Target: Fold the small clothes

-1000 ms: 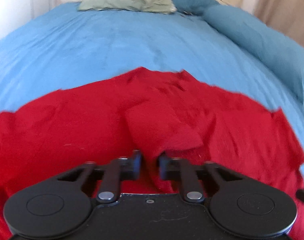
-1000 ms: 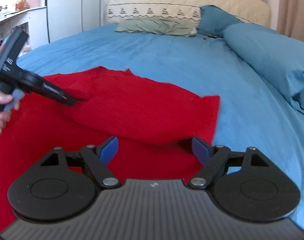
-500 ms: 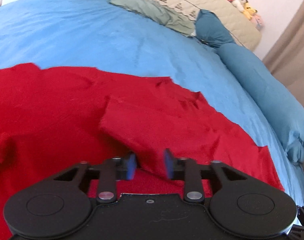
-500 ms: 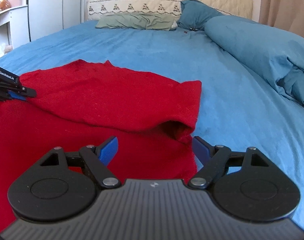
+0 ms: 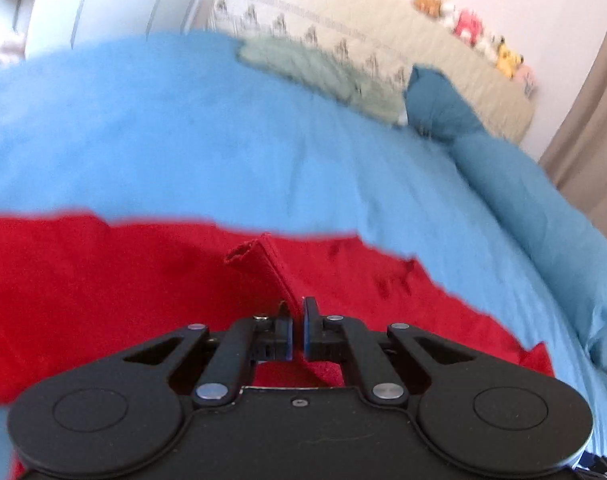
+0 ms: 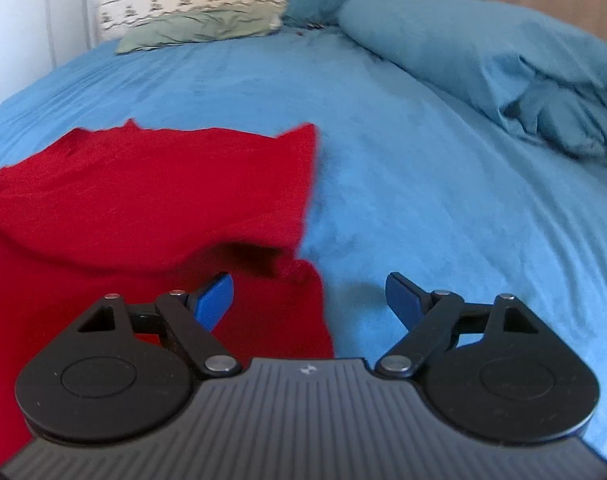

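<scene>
Two gripper fingers of the left gripper [image 5: 297, 330] are pinched on a raised fold of the one red garment [image 5: 103, 280], which lies spread on the blue bedsheet [image 5: 183, 140]. On the right gripper [image 6: 309, 300] the fingers stand wide apart and hold nothing, straddling the garment's right edge. Its near part is hidden behind both grippers. Two pillows [image 6: 199, 26] and one rolled duvet [image 6: 463, 48] lie beyond; motion blur smears the left view.
</scene>
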A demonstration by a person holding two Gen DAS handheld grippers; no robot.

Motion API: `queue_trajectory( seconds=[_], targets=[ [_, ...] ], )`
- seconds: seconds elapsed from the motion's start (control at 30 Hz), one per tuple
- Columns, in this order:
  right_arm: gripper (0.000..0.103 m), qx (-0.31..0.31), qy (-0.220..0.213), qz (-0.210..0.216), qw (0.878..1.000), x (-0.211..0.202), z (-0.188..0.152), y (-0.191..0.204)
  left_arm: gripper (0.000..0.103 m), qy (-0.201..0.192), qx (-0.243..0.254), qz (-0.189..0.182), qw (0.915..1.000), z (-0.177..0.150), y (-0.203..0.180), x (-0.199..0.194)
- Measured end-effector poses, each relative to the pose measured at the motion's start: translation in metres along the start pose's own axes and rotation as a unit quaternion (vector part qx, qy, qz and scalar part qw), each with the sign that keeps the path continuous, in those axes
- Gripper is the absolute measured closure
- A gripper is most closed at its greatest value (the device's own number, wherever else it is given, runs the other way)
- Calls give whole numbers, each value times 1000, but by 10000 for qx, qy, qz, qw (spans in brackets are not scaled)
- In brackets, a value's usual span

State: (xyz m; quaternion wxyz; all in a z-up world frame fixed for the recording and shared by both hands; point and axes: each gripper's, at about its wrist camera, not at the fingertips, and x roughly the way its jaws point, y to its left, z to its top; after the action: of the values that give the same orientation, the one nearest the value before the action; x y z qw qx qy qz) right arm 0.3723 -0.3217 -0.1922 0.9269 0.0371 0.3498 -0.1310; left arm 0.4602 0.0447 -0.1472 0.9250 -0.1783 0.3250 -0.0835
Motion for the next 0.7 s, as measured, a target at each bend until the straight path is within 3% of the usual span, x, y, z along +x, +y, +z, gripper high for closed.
queue_trajectory(
  seconds=[0.1,0.23,0.47,0.57,0.7],
  targets=[
    [4,-12,14,-50,10000,13,10,3,99,-289,61,118,9995,6,8,-16],
    [4,116,35,-250,9996,17,13,-4,99,-336,-1,246,9991,-9,29,-29],
    [3,-154,97,-258,9995,9,4,-23,97,165,-149,399,9990,-46,54,-26],
    [3,-363,168,-267,9988,3,4,-25,91,124,-139,446,9988,-50,59,-41],
    [2,-595,146,-215,9979,-15,2,-26,81,150,-147,872,9960,-47,73,-68]
  ],
)
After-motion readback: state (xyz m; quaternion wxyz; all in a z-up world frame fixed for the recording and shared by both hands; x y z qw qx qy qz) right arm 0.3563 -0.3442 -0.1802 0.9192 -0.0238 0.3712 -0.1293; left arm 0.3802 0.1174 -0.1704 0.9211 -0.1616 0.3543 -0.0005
